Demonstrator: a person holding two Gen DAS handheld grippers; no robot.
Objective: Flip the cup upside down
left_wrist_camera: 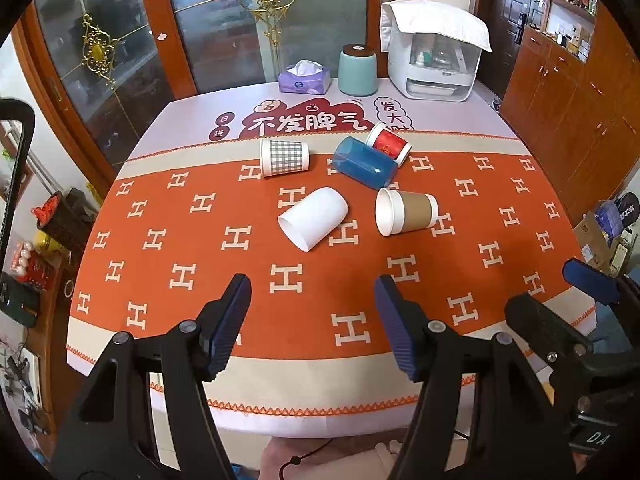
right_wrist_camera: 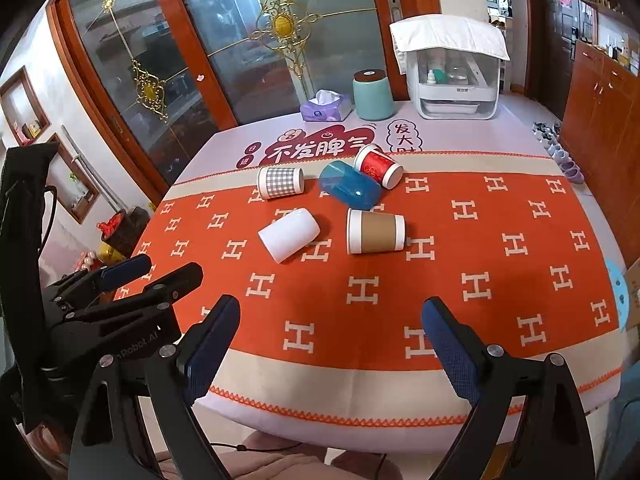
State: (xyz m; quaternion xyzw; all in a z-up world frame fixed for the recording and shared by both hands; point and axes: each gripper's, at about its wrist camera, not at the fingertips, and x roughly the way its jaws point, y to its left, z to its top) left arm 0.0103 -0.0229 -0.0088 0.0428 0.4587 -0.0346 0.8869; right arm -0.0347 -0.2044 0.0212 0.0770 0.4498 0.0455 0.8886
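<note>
Jaws of the left gripper (left_wrist_camera: 312,320) and right gripper (right_wrist_camera: 332,344) are spread wide, nothing held, above the desk's (left_wrist_camera: 200,264) near edge. Five cups are counted lying on their sides mid-desk: white cup (left_wrist_camera: 314,217), brown-sleeved cup (left_wrist_camera: 406,211), blue cup (left_wrist_camera: 364,162), checked cup (left_wrist_camera: 284,157), red cup (left_wrist_camera: 389,140).

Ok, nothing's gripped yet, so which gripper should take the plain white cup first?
Left, probably. The white cup lies on its side almost straight ahead of the open left gripper. From the open right gripper it sits off to the left, with the brown-sleeved cup more nearly in line.
</note>
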